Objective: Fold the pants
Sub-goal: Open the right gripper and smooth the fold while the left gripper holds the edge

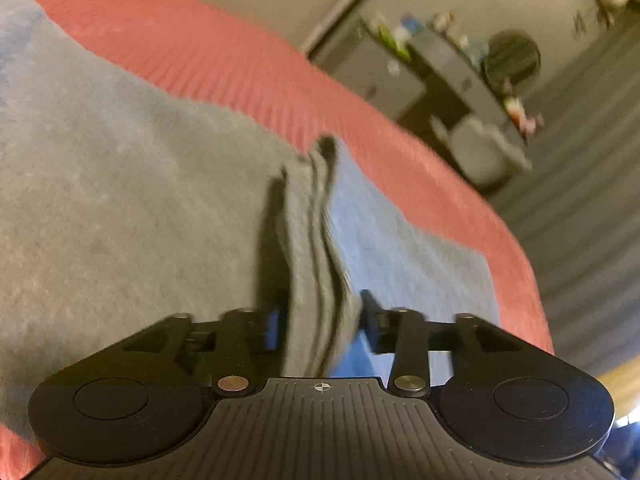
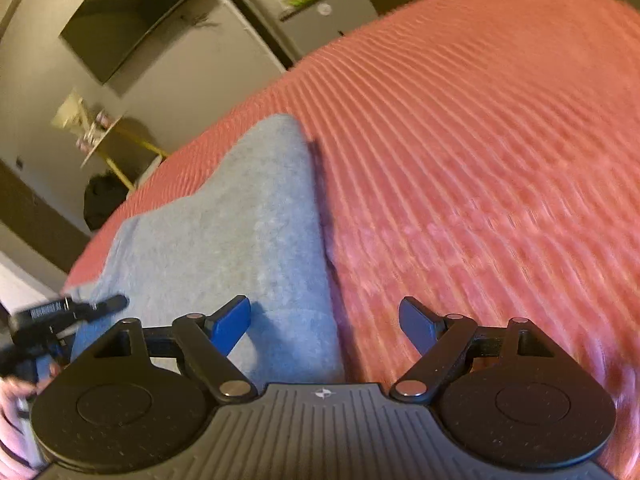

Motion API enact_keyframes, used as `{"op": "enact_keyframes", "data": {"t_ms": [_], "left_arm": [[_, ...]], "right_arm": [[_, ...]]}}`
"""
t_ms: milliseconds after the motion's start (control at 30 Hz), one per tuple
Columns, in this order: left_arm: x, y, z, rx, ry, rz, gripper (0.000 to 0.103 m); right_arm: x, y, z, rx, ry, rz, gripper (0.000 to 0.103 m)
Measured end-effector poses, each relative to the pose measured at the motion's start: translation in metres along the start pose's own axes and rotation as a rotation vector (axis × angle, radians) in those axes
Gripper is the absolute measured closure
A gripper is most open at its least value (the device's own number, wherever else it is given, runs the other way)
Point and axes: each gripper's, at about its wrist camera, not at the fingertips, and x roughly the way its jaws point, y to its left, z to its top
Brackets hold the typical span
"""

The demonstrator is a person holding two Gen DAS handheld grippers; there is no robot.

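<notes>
Mid-fold on the grey pants (image 1: 132,200), spread across the red ribbed bed (image 1: 224,68). In the left wrist view, left claw (image 1: 322,312) partly closed around a bunched ridge of stacked fabric edges (image 1: 316,240) standing up between its fingers; pads close against the cloth on both sides, though blur hides whether they truly press, so a firm hold cannot be told. In the right wrist view, right claw (image 2: 326,320) wide open and gripping nothing, hovering over the near edge of the pants (image 2: 240,220), one blue pad above the cloth, the other above bare bedspread. At the lower left of that view, the other gripper and part of a hand (image 2: 12,392), low beside the cloth. Judged as the stage of gathering layered edges before carrying them over. Next move likely calls for a sure pinch on all layers of the ridge at once, a matching grasp by the free claw on the neighbouring edge, then an even lift and carry to keep the layers aligned and flat on the bed.
</notes>
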Motion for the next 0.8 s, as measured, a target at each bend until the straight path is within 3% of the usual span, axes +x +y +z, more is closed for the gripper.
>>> {"op": "enact_keyframes", "data": {"t_ms": [33, 167, 200, 367, 433, 600, 733, 800], "left_arm": [[-0.001, 0.005, 0.000, -0.034, -0.021, -0.005, 0.052], [0.005, 0.015, 0.014, -0.128, -0.017, -0.065, 0.051], [0.009, 0.014, 0.022, -0.127, -0.007, -0.071, 0.051], [0.052, 0.014, 0.043, -0.141, 0.099, -0.114, 0.053], [0.060, 0.012, 0.050, -0.133, 0.058, -0.131, 0.077], [0.045, -0.004, 0.044, 0.005, -0.122, -0.128, 0.075], [0.021, -0.007, 0.034, 0.117, -0.177, 0.003, 0.068], [0.006, -0.001, 0.035, 0.086, -0.190, 0.044, 0.066]], "right_arm": [[-0.002, 0.007, 0.000, -0.028, -0.027, -0.018, 0.026], [-0.005, 0.032, 0.008, -0.156, -0.081, -0.045, 0.069], [0.001, 0.038, 0.011, -0.190, -0.070, -0.045, 0.071], [0.047, 0.053, 0.038, -0.309, 0.009, -0.133, 0.073], [0.060, 0.058, 0.056, -0.315, 0.009, -0.147, 0.073], [0.089, 0.077, 0.093, -0.378, -0.039, -0.205, 0.071], [0.104, 0.071, 0.104, -0.348, -0.026, -0.219, 0.068], [0.096, 0.072, 0.095, -0.337, -0.028, -0.200, 0.065]]}}
